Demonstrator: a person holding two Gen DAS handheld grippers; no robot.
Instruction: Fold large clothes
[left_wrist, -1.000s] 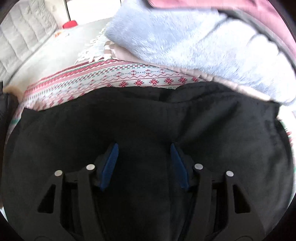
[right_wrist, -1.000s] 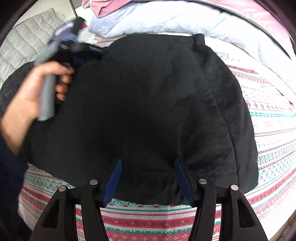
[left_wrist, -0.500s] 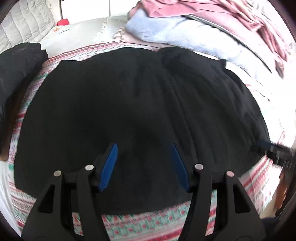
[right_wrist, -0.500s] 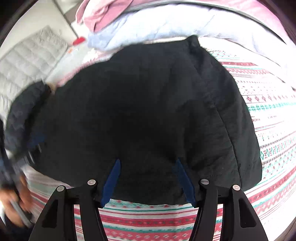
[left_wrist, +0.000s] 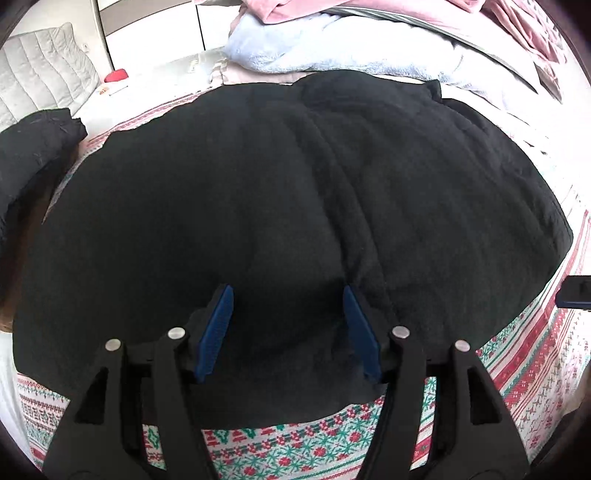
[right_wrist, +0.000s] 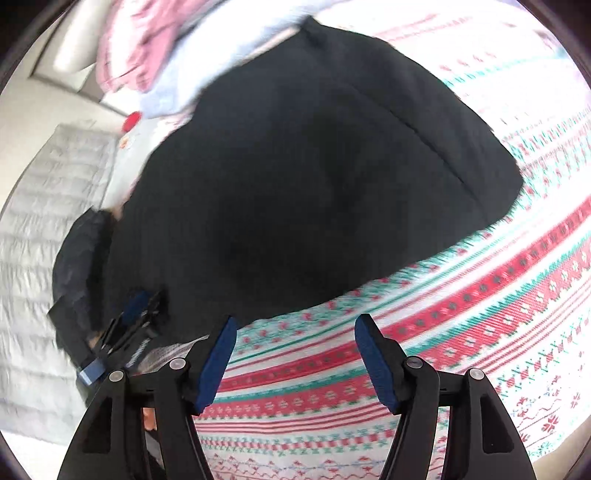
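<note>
A large black garment lies spread flat on a bed cover patterned in red, green and white. My left gripper hovers over the garment's near hem; its jaws are opening and the blue pads grip nothing. My right gripper is over the bare patterned cover, just past the garment's near edge. Its jaws are opening too, with only the cover showing between them. The right wrist view is blurred and tilted. The left gripper shows there at the lower left.
A light blue fleece blanket and pink cloth are piled along the far side of the bed. Another dark garment lies bunched at the left, by a grey quilted cushion. A small red object sits beyond.
My left gripper has drawn back from the garment's far edge to its near hem. My right gripper has rolled and slid off the garment onto the bare cover.
</note>
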